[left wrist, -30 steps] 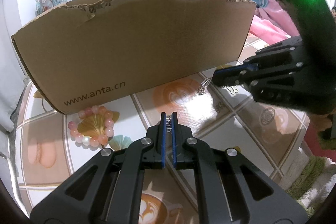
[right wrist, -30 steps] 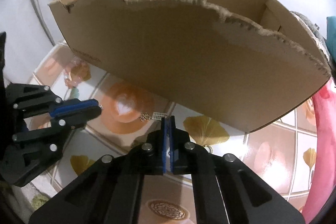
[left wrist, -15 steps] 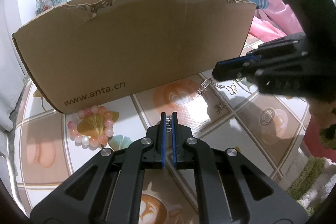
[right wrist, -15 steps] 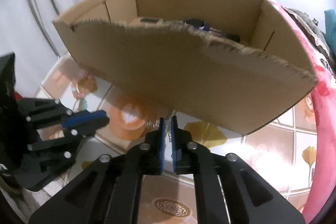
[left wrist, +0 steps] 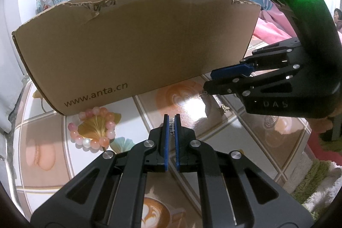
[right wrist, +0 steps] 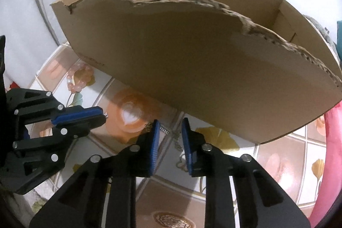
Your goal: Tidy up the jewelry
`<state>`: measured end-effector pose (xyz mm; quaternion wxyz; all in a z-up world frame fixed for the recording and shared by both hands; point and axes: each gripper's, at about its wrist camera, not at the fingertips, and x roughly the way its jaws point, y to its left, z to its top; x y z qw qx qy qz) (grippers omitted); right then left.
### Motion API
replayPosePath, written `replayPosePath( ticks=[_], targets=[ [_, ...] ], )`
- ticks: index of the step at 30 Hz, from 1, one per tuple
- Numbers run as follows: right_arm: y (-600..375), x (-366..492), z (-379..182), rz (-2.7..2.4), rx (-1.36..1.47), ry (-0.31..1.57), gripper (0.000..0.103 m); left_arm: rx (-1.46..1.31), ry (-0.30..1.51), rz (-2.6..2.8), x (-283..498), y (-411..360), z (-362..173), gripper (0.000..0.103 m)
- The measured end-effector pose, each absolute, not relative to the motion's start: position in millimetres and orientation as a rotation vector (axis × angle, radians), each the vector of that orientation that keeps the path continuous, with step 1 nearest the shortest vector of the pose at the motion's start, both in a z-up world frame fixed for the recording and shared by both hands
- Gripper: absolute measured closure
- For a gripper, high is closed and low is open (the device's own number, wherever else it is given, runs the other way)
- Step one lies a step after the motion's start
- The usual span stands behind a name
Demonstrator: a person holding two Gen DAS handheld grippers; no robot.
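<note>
Two grippers work over a glossy tiled tabletop (left wrist: 215, 119) printed with latte-art cups, macarons and ginkgo leaves. In the left wrist view, the left gripper (left wrist: 171, 122) sits at 6 o'clock with its blue pads clenched on a small silver ladder-shaped charm (left wrist: 171, 123), which stands upright in the narrow slit between them. At 3 o'clock in that view the right gripper (left wrist: 208, 83) reaches in from the side; raised letters on its black housing read roughly "DAS" (mirrored or upside down, so I cannot be sure), and a green light glows on the body above it.

A large cardboard box (left wrist: 136, 52) with a torn top edge fills the field from 10 to 2 o'clock; its front wall carries the print "www.anta.cn" low at the left. Touching the box's lower left corner, at about 8 o'clock, a bracelet of pink and white beads (left wrist: 94, 128) lies in a loop on the tiles. A small butterfly charm (left wrist: 223, 108) rests on the table at 3 o'clock, just below the right gripper's tips.

From the right wrist view, the right gripper's jaws stand released and apart; a thin silver chain (right wrist: 171, 136) with a ladder-shaped link lies on the tiles between them, neither pad pressing on it. The box's open interior shows at 12 o'clock.
</note>
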<state>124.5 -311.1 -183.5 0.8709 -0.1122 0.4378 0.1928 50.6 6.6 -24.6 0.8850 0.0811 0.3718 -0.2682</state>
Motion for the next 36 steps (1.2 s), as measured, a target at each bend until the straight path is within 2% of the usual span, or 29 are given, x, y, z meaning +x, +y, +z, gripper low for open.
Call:
replayPosePath(
  ticks=[2, 21, 24, 36],
  targets=[
    [-309, 122, -183, 0.420, -0.229, 0.919, 0.099, 0.170, 0.773, -0.558, 50, 6, -25, 0.099],
    [-351, 115, -143, 0.423, -0.034, 0.832, 0.100, 0.148, 0.761, -0.568, 50, 9, -25, 0.099],
    [-349, 118, -135, 0.430, -0.006, 0.809, 0.100, 0.147, 0.754, -0.572, 49, 13, -22, 0.103],
    [-359, 101, -120, 0.449, 0.034, 0.730, 0.100, 0.164, 0.721, -0.559, 32, 11, -4, 0.103]
  ],
)
